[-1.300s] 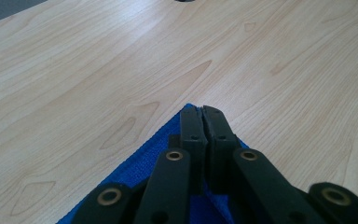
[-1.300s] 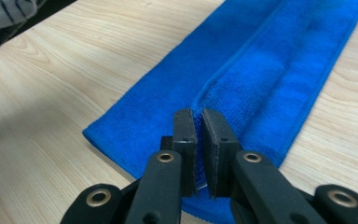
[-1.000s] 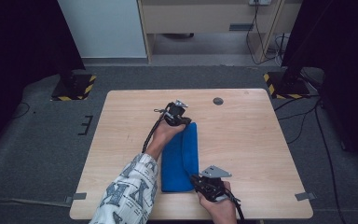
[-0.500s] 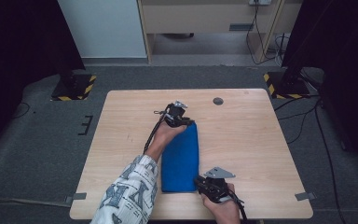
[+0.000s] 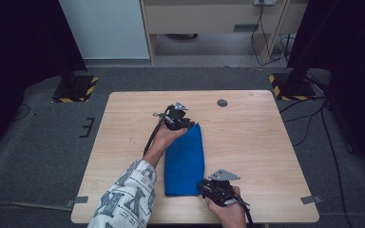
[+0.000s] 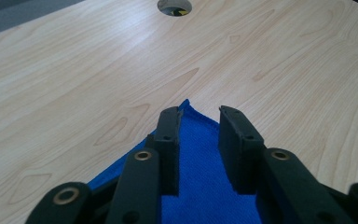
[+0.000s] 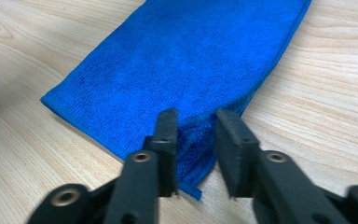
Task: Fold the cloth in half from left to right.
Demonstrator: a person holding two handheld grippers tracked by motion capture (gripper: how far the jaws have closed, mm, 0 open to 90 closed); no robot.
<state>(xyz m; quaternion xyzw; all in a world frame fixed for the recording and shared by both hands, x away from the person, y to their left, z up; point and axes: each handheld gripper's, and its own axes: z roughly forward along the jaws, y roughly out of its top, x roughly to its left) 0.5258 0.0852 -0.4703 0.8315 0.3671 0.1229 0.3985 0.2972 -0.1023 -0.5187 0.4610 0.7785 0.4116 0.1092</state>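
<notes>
- Cloth (image 5: pixel 184 159) — blue and folded into a long strip — is seen lying flat on the wooden table (image 5: pixel 261 142), just left of the middle of the high view.
- The strip is stretched from the middle of that view down toward the bottom edge of the table.
- The left gripper (image 5: pixel 186 124) is held at the top end of the cloth, with a hand in a patterned sleeve (image 5: pixel 126 199) behind it.
- In the left gripper view, the black jaws are seen a little apart, and they have just been opening.
- A pointed corner of the cloth (image 6: pixel 200 154) is seen between and under those jaws, but it is not pinched; a gap is left on each side.
- The right gripper (image 5: pixel 208 186) is held at the bottom right corner of the cloth, near the bottom of the high view.
- In the right gripper view, its jaws are also seen parted, and they too have just been opening.
- The folded edge of the cloth (image 7: pixel 182 65) is seen lying between them on the table — it is not squeezed.
- A small round hole (image 5: pixel 222 102) is seen in the table, near its top edge and to the right of the left gripper.
- Grey carpet (image 5: pixel 38 156) is seen around the table.
</notes>
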